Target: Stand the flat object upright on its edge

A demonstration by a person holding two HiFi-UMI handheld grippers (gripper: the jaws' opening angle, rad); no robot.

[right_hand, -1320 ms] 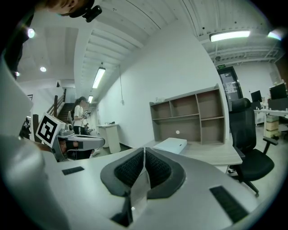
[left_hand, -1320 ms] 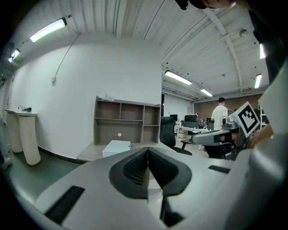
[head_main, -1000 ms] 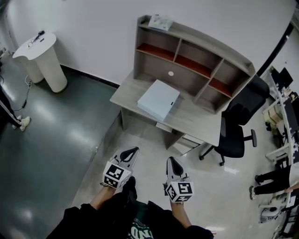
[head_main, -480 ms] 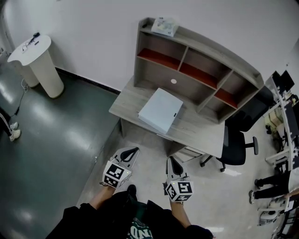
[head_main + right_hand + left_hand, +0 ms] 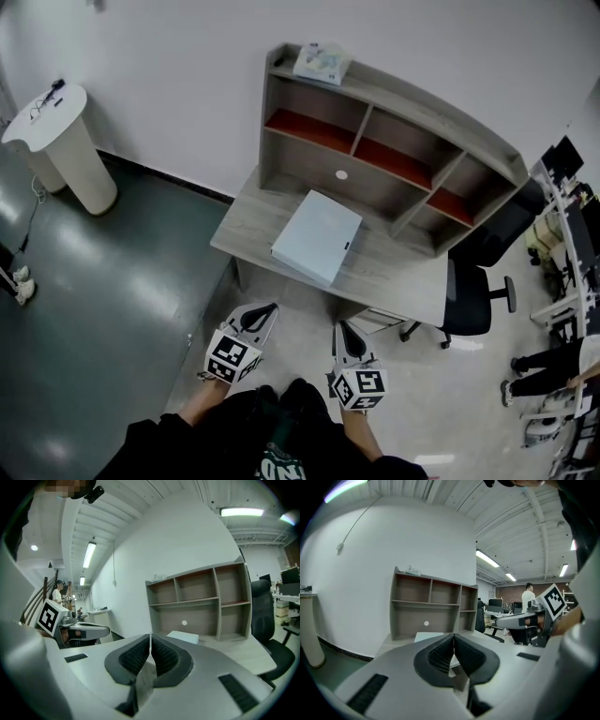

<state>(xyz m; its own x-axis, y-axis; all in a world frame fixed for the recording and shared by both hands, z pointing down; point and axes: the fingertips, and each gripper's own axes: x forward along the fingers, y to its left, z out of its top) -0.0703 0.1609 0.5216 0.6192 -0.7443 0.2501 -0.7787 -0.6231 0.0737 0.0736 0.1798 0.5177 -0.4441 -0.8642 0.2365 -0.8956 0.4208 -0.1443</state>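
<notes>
The pale grey wooden desk [image 5: 403, 272] has drifted slightly left in my head view, and the white round pedestal stand [image 5: 58, 141] now sits nearer the left edge. The flat white rectangular box [image 5: 317, 235] lies flat on the desk as before (near its front edge, below the shelves). My left gripper [image 5: 270, 307] and right gripper [image 5: 341, 328] hang low, well apart from the desk. Both are clenched, pads together, holding nothing.

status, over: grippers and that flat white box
Left hand-held gripper shut, empty; right hand-held gripper shut, empty. Flat white box lying flat on desk, untouched. Chair at desk's right end, clear of box.
</notes>
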